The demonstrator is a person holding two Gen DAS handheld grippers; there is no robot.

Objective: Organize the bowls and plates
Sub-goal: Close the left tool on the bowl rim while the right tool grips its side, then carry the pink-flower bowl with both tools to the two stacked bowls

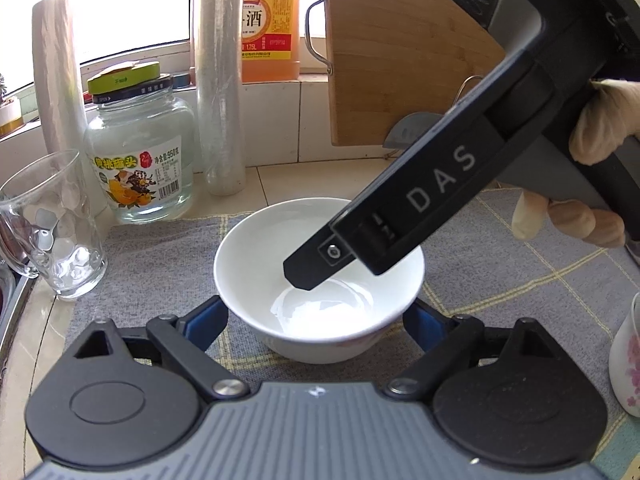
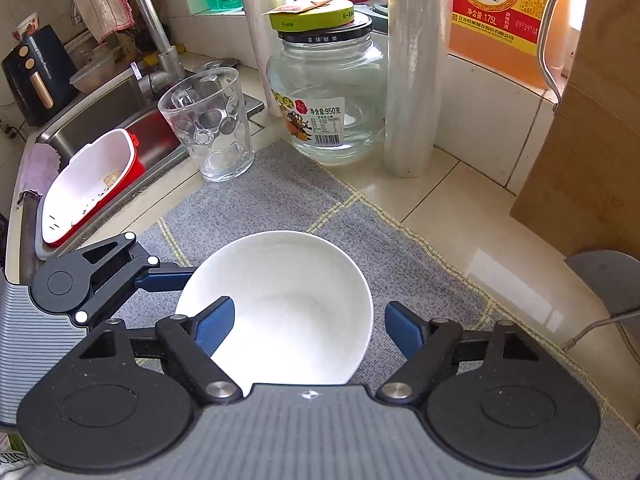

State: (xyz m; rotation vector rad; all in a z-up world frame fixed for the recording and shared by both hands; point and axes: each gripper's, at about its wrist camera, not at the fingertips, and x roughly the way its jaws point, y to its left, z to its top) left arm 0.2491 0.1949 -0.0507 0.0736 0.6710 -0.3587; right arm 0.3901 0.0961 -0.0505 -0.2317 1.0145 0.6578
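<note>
A white bowl (image 1: 320, 276) (image 2: 280, 304) sits upright on a grey checked mat (image 1: 160, 272) (image 2: 280, 200). My left gripper (image 1: 316, 320) is open, its blue pads on either side of the bowl's near wall. My right gripper (image 2: 308, 328) is open too; its left finger (image 2: 212, 328) is inside the bowl and its right finger (image 2: 404, 332) is outside the rim. In the left wrist view the right gripper's finger (image 1: 312, 268) reaches down into the bowl from the upper right. No plates are in view.
A clear glass (image 1: 48, 224) (image 2: 212, 124), a glass jar (image 1: 140, 152) (image 2: 328, 96), two film rolls (image 2: 416, 64), an orange bottle (image 1: 272, 20) and a wooden board (image 1: 400, 52) stand behind the mat. The sink (image 2: 104, 120) with a red-and-white basket (image 2: 88, 188) lies left. A floral cup (image 1: 628, 360) stands right.
</note>
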